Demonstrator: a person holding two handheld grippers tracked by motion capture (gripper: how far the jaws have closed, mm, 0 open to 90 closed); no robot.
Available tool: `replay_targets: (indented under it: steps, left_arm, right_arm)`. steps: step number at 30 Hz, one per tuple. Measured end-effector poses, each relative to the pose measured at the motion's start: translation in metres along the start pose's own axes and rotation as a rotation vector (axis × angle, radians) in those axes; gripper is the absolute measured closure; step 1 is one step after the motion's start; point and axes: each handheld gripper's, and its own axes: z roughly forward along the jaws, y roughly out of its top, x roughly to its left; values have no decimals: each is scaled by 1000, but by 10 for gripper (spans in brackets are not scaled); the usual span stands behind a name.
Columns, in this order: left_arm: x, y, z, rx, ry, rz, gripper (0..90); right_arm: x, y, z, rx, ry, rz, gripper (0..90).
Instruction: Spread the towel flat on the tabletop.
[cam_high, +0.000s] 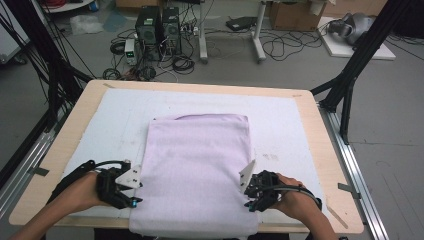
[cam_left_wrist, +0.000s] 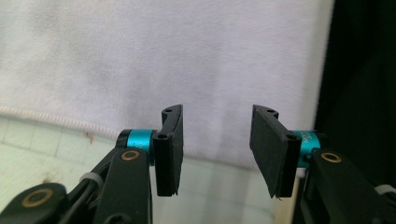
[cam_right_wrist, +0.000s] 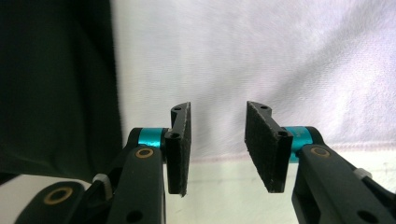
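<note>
Worktop's near edge: your left gripper (cam_high: 131, 192) and right gripper (cam_high: 248, 194) flank the towel (cam_high: 197, 170), jaws spread, pinching nothing

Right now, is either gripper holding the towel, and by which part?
Nothing is held. The left gripper and right gripper stand open beside the lilac towel's side edges.

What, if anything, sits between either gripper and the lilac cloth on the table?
Nothing visible does. The left gripper is at the lilac cloth's left edge and the right gripper at its right edge, both with jaws open and nothing between them. In each gripper view, bare cloth lies right beyond the pads.
</note>
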Motion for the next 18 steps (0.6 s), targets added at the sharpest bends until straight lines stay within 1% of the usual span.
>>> replay_targets:
  steps: [2, 3, 4, 6, 7, 8, 9, 10, 11, 12, 13, 14, 15, 16, 17, 18]
  left_arm:
    - [9, 1, 11, 35, -8, -12, 554]
    - [12, 1, 15, 48, -3, -22, 557]
    - [16, 1, 19, 65, -15, -28, 569]
    - [20, 1, 25, 84, -28, -30, 584]
    - [22, 1, 27, 84, -42, -39, 587]
    - [24, 2, 26, 84, -54, -45, 597]
    - [25, 2, 27, 84, -59, -49, 605]
    - [26, 3, 28, 86, -66, -59, 616]
    - [26, 4, 28, 93, -68, -57, 633]
    - [26, 6, 28, 101, -65, -57, 658]
    - [25, 7, 28, 108, -68, -55, 688]
    - [24, 9, 28, 117, -70, -47, 731]
    - [22, 11, 28, 124, -67, -35, 774]
    - [20, 12, 28, 124, -66, -30, 810]
    - [19, 12, 28, 128, -64, -21, 839]
    - [18, 12, 26, 126, -56, -13, 856]
  right_arm:
    - [-6, 5, 9, 37, -4, -6, 618]
    - [-7, 8, 13, 63, -3, -14, 626]
    - [-10, 10, 17, 84, 2, -26, 629]
    - [-13, 14, 22, 117, 13, -35, 654]
    - [-16, 15, 25, 127, 28, -40, 658]
    - [-18, 15, 28, 137, 32, -43, 662]
    - [-19, 16, 28, 139, 42, -22, 673]
    - [-21, 15, 28, 132, 48, -14, 695]
    - [-23, 15, 28, 129, 52, -8, 733]
    - [-24, 15, 28, 130, 56, -2, 807]
    - [-25, 15, 28, 136, 73, -6, 848]
    - [-26, 16, 29, 140, 74, -19, 867]
    - [-24, 17, 29, 149, 67, -16, 873]
    - [-23, 18, 29, 151, 63, -25, 876]
    - [-22, 18, 28, 152, 59, -35, 878]
    - [-22, 18, 27, 152, 69, -36, 879]
